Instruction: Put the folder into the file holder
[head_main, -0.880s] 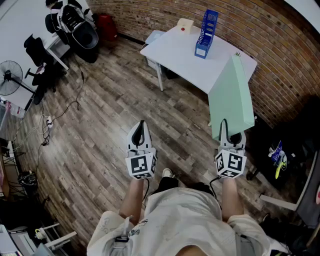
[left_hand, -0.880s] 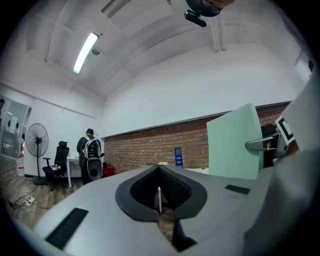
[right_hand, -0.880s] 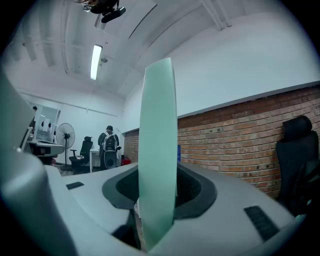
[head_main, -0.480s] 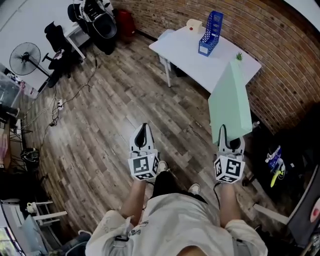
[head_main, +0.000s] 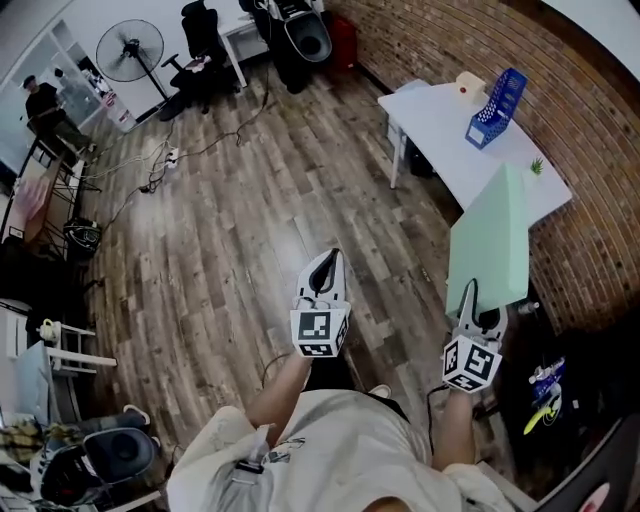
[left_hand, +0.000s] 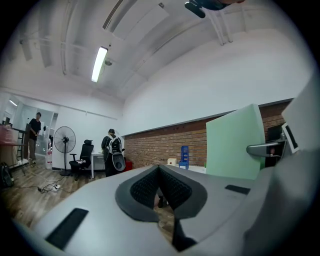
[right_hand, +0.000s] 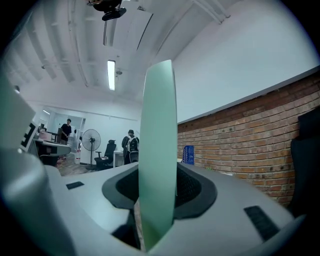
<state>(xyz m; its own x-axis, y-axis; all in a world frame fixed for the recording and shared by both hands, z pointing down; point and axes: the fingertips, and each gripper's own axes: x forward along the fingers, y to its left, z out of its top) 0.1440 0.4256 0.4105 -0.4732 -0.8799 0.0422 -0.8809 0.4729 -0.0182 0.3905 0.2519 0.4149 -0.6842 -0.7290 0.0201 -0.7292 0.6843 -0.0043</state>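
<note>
My right gripper (head_main: 468, 296) is shut on the lower edge of a pale green folder (head_main: 492, 238), which stands upright and edge-on between the jaws in the right gripper view, the folder (right_hand: 157, 150) filling the middle. The blue file holder (head_main: 495, 95) stands on the white table (head_main: 440, 115) by the brick wall, far ahead of both grippers; it shows small as the file holder (right_hand: 187, 154) in the right gripper view. My left gripper (head_main: 324, 270) is shut with nothing in it, held over the wooden floor to the folder's left. The green folder (left_hand: 235, 142) also shows at the right of the left gripper view.
A small beige box (head_main: 470, 85) and a little plant (head_main: 537, 165) sit on the table. A standing fan (head_main: 130, 45), office chairs (head_main: 200, 30) and floor cables (head_main: 165, 160) lie far left. A person (head_main: 45, 100) stands at the far left; another with a backpack (left_hand: 114, 152) is near a desk.
The head view has swung: table and file holder slid to the upper right, more of the room's left side appears. Both grippers shifted right in view; the right one still holds the folder.
</note>
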